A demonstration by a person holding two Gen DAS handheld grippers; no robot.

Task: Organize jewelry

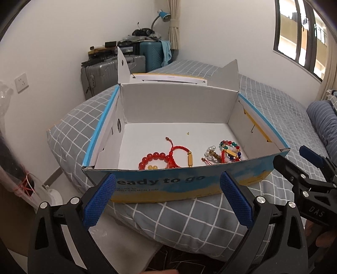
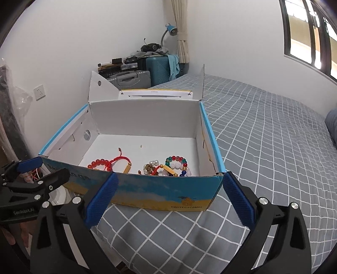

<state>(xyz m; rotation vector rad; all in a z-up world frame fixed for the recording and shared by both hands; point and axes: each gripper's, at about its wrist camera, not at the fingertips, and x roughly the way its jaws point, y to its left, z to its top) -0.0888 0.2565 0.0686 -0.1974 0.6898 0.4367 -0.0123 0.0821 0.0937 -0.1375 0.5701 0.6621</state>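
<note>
Beaded bracelets lie in two small heaps on the white floor of an open cardboard box (image 1: 179,105), close against its near wall, at the centre of both wrist views. A red bead bracelet (image 1: 154,158) tangled with a red cord bracelet (image 1: 177,150) sits left of centre; just to its right, a pearl strand (image 1: 210,150) touches a multicoloured bead bracelet (image 1: 229,147) with a gold oblong charm. A tiny yellow speck rests alone farther back on the box floor.

The box, printed blue and yellow outside, stands on a bed (image 1: 189,215) covered in grey check fabric, its lid flaps raised at the back.

In the lower part of the left wrist view, the left claw (image 1: 166,200) stands spread wide in front of the box wall, nothing between its blue pads. The right claw (image 2: 168,200), low in the right wrist view, is likewise spread wide and empty, its right pad near the box's right front corner. Each claw also shows at the other view's edge.

Behind, at upper centre, suitcases (image 1: 118,69) stand against the white wall beneath a blue desk lamp (image 1: 163,14); a window fills the upper right.
</note>
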